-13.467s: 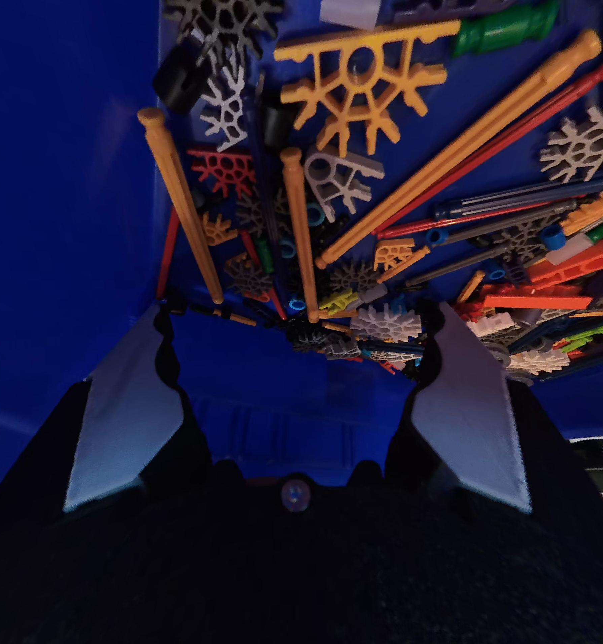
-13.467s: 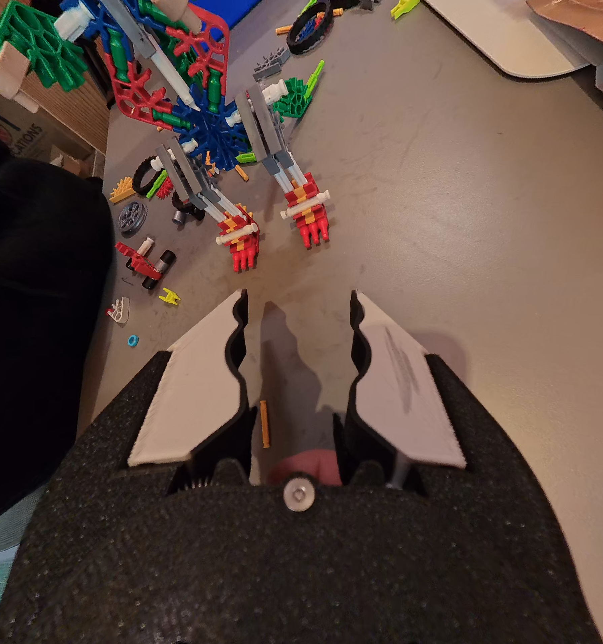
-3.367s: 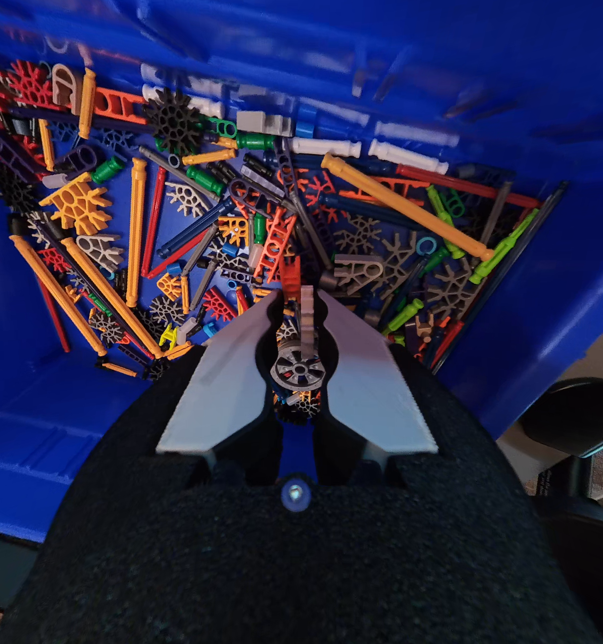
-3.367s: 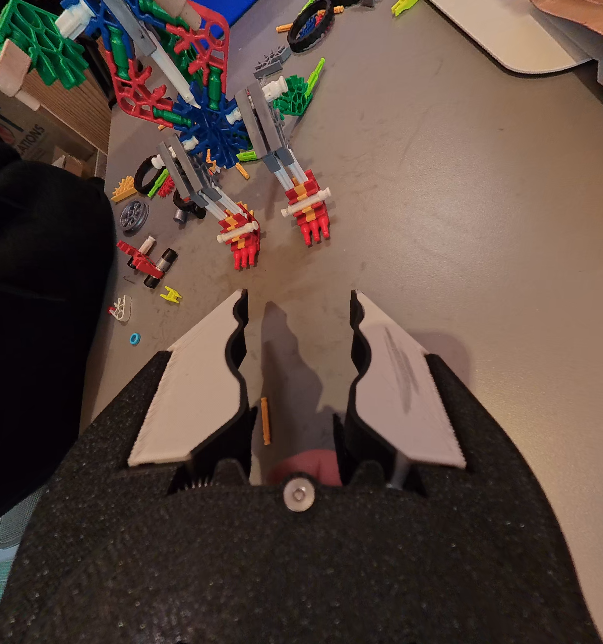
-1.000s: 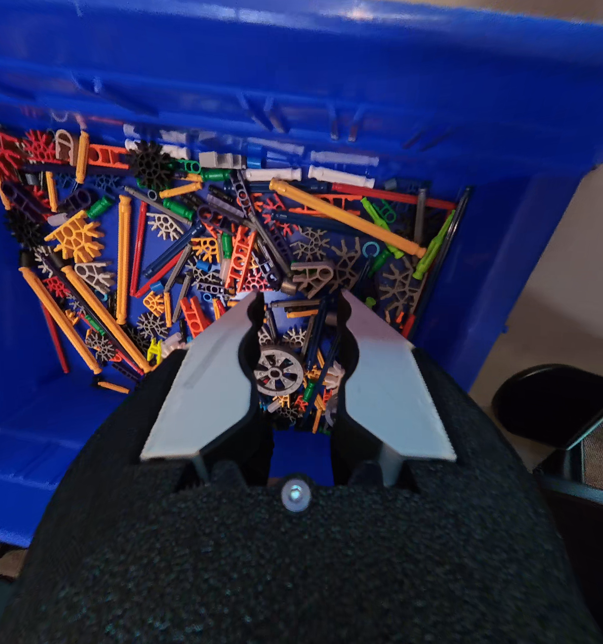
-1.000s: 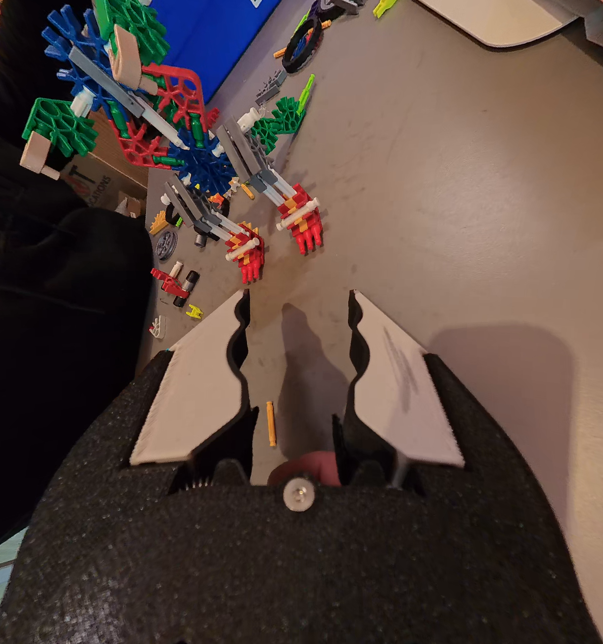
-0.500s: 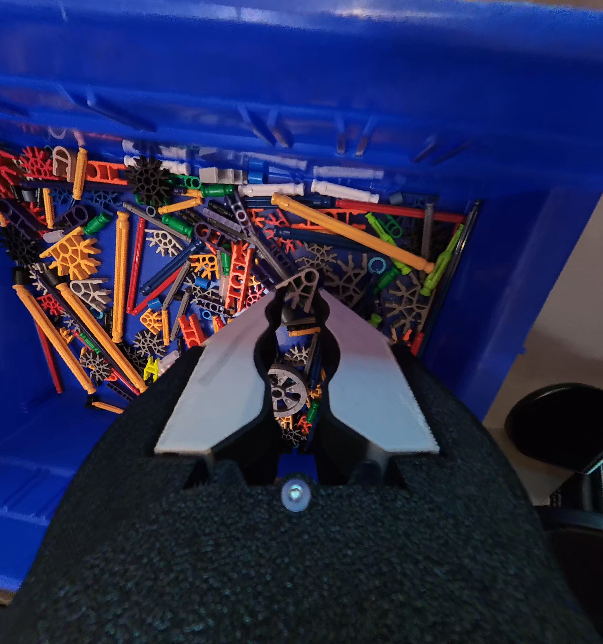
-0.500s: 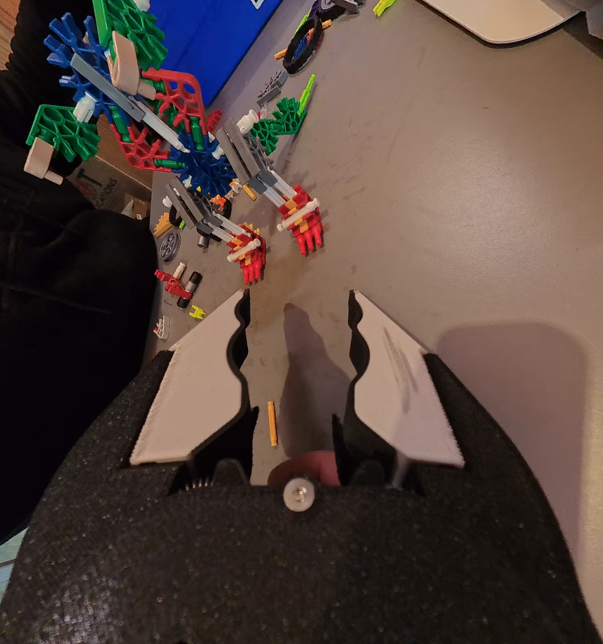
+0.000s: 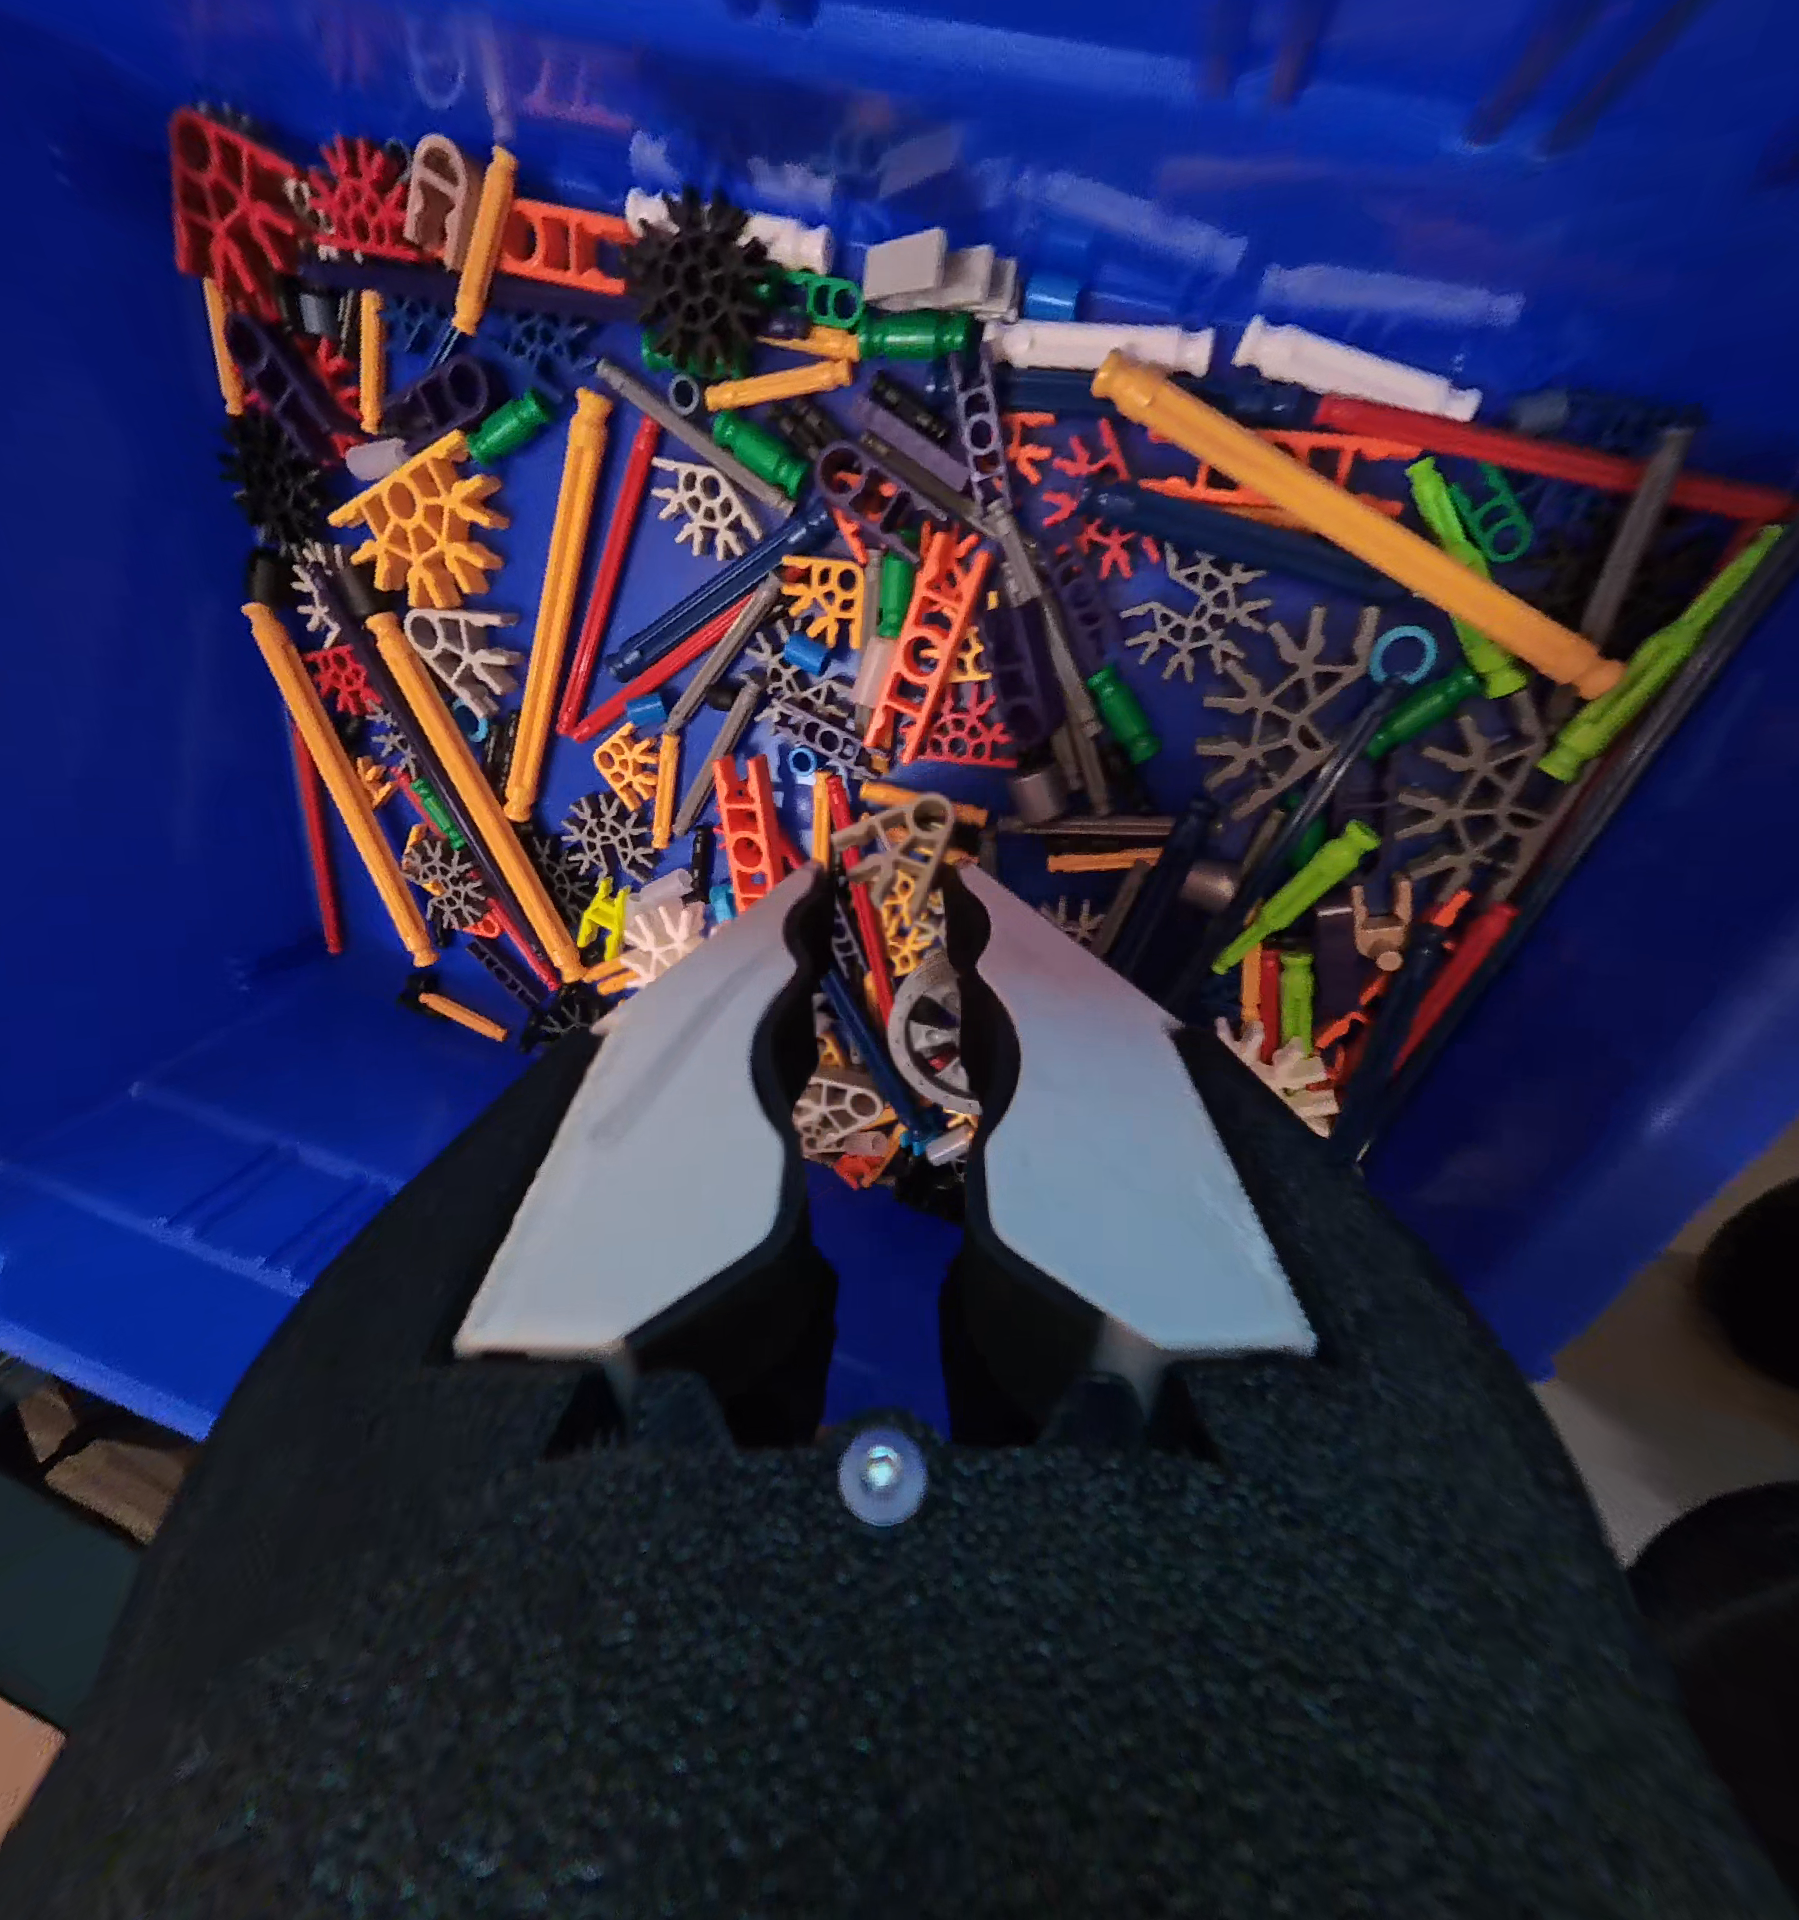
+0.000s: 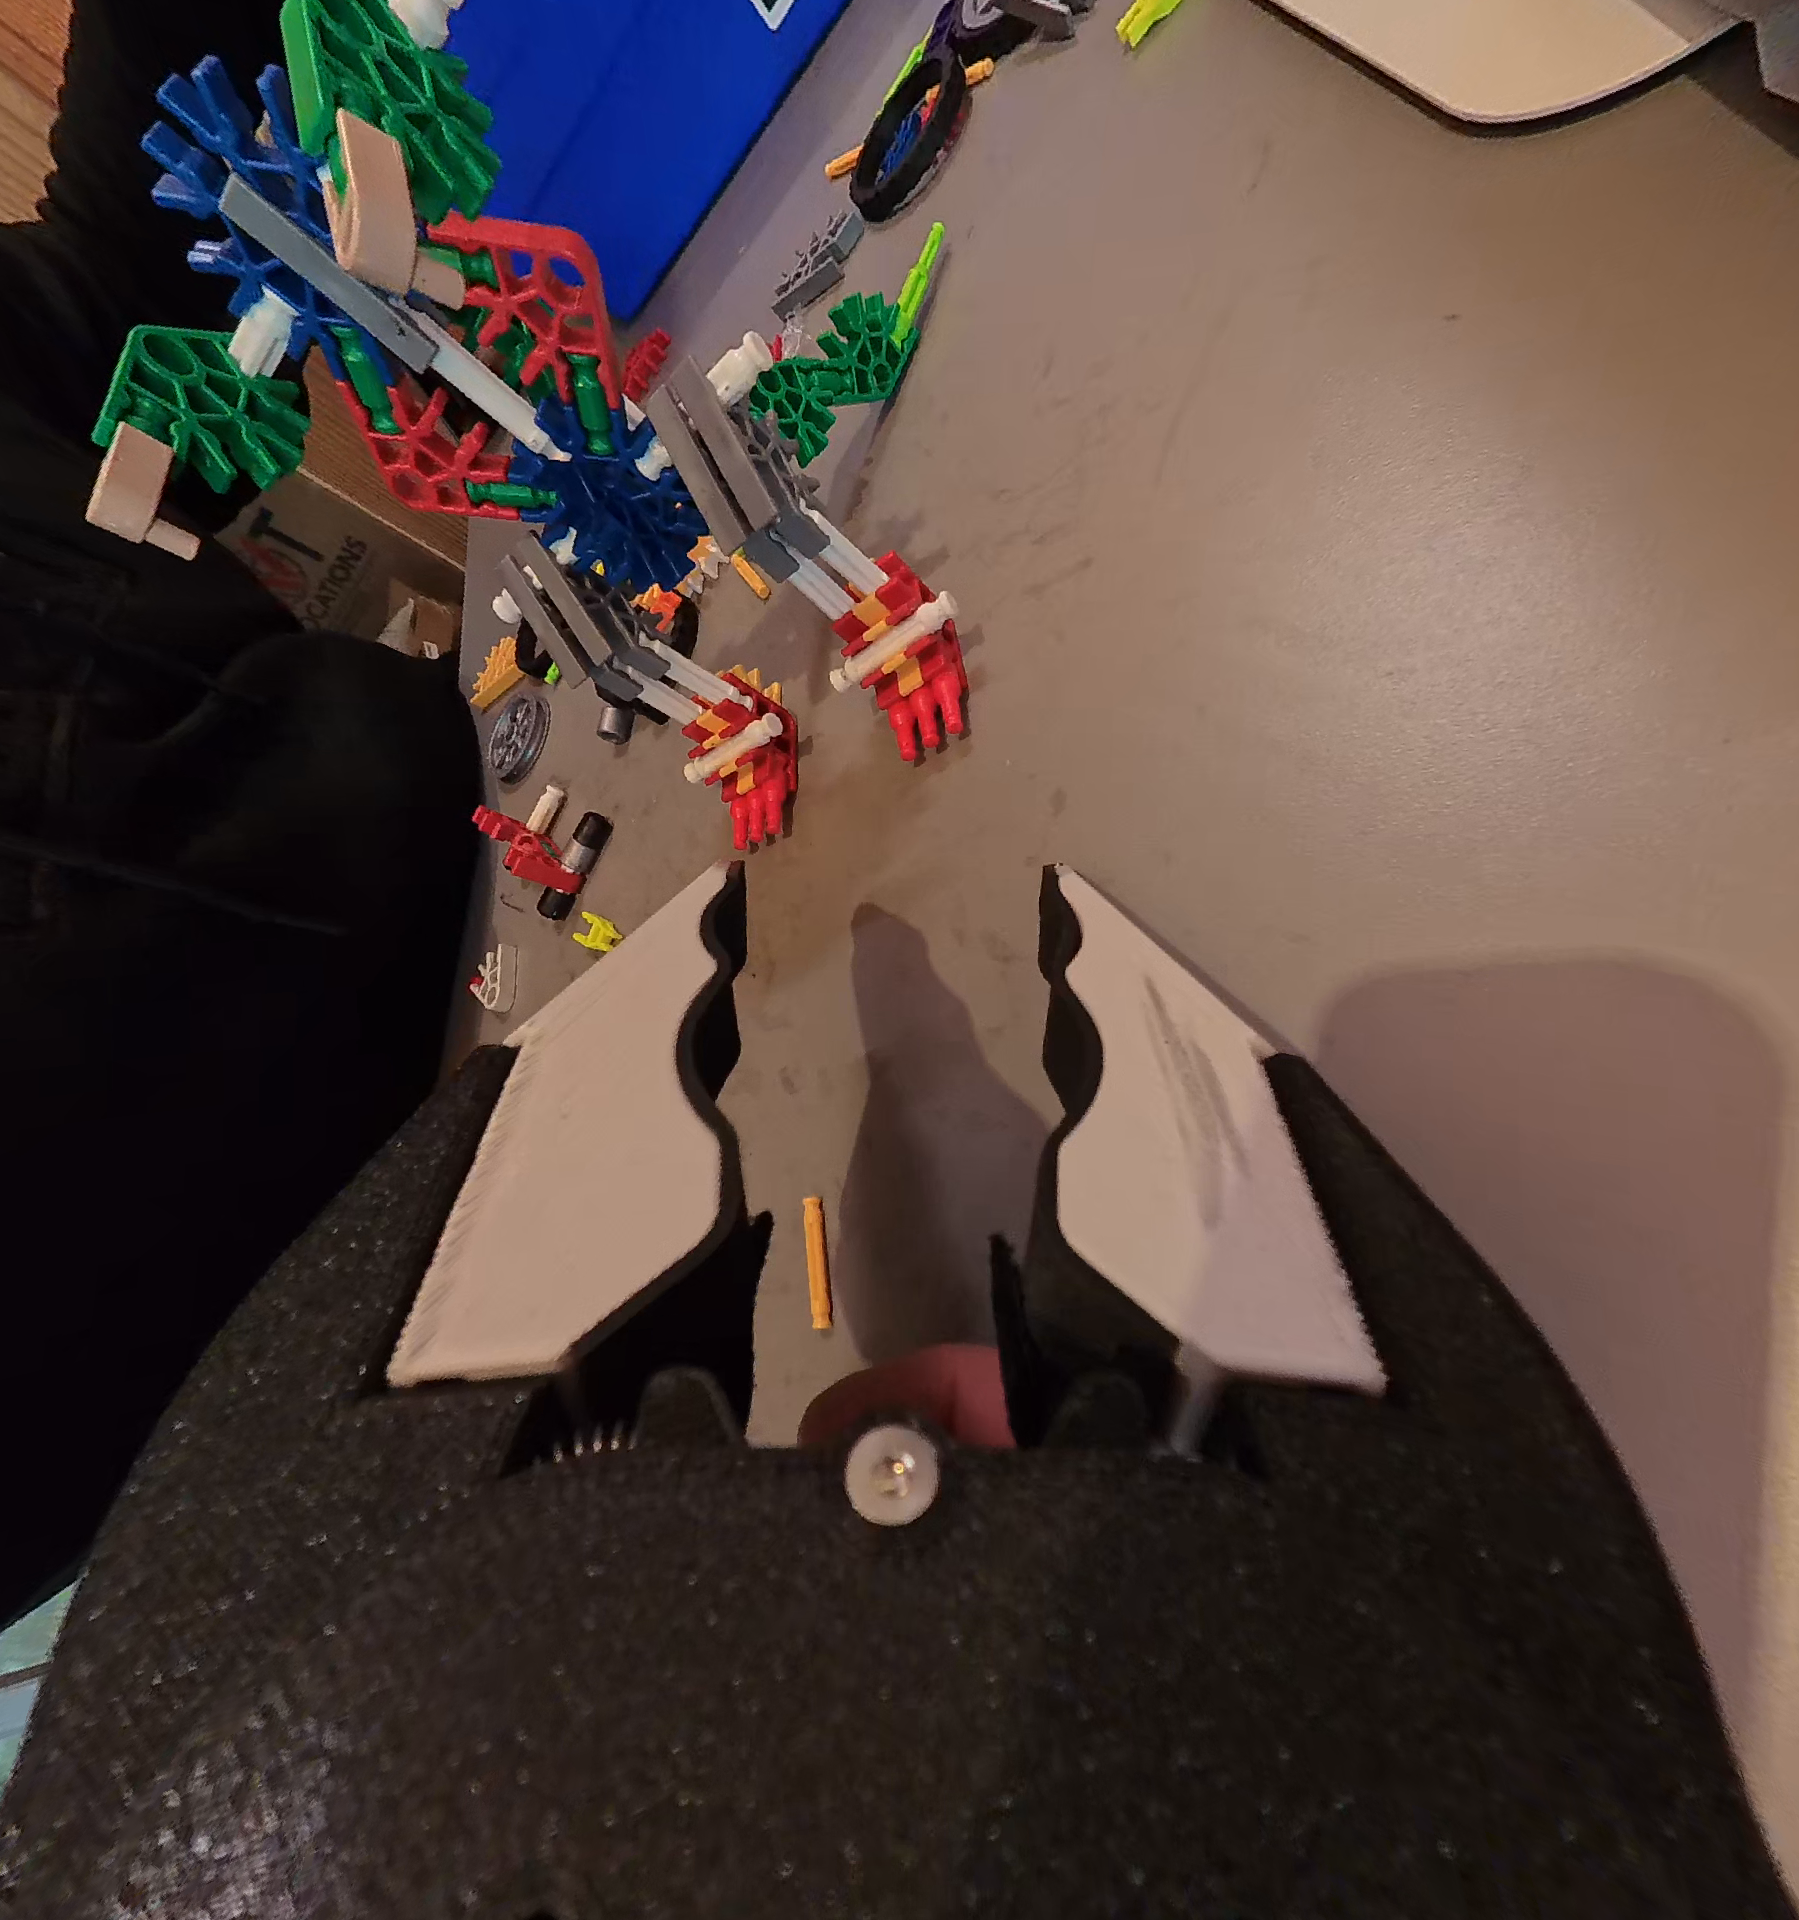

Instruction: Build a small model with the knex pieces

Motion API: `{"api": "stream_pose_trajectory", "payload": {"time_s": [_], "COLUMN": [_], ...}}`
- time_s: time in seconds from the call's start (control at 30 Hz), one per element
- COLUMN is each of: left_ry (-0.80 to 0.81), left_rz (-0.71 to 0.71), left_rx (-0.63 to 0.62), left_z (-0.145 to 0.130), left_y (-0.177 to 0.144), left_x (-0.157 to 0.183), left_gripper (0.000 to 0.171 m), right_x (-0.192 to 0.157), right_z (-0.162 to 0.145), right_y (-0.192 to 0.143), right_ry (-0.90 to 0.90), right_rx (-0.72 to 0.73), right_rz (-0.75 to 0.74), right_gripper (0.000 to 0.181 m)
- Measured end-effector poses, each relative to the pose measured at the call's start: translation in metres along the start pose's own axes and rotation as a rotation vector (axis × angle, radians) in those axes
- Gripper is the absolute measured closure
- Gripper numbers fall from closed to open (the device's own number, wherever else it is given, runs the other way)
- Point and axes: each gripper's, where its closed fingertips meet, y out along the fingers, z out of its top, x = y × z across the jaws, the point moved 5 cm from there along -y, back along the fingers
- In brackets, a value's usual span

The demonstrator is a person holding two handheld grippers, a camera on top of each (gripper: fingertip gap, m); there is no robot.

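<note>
Grey wheel (image 9: 934, 1044) sits in the narrow left gripper (image 9: 887, 899) over the blue bin (image 9: 95, 623); right gripper (image 10: 890, 883) gapes wide above the table (image 10: 1394, 623)

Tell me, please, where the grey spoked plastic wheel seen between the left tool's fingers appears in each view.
Left wrist view: the grey spoked plastic wheel is at centre, between the left tool's fingers, against the picture-right one.
Right wrist view: not in it; the grey wheel on the table is another piece.
Shared landmark: the blue plastic bin, top left of centre in the right wrist view.
</note>
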Motion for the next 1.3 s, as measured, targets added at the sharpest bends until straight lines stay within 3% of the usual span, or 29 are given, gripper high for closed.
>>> {"api": "stream_pose_trajectory", "payload": {"time_s": [0.13, 0.33, 0.57, 0.8, 1.3], "left_ry": [0.002, 0.032, -0.014, -0.039, -0.07], "left_rz": [0.003, -0.032, -0.008, 0.003, -0.207], "left_rx": [0.017, 0.031, -0.093, -0.118, -0.187], "left_z": [0.003, 0.009, -0.012, -0.019, -0.033], "left_y": [-0.004, -0.012, -0.019, -0.029, -0.03], "left_x": [0.001, 0.011, 0.003, -0.004, 0.031], "left_gripper": [0.142, 0.141, 0.142, 0.143, 0.133], "right_x": [0.0, 0.0, 0.0, 0.0, 0.0], "right_z": [0.0, 0.0, 0.0, 0.0, 0.0], "right_y": [0.0, 0.0, 0.0, 0.0, 0.0], "right_ry": [0.004, 0.008, 0.008, 0.008, 0.002], "right_rx": [0.001, 0.001, 0.0, 0.0, -0.003], "right_rz": [0.005, 0.009, 0.012, 0.014, 0.013], "right_gripper": [0.125, 0.125, 0.125, 0.125, 0.125]}}
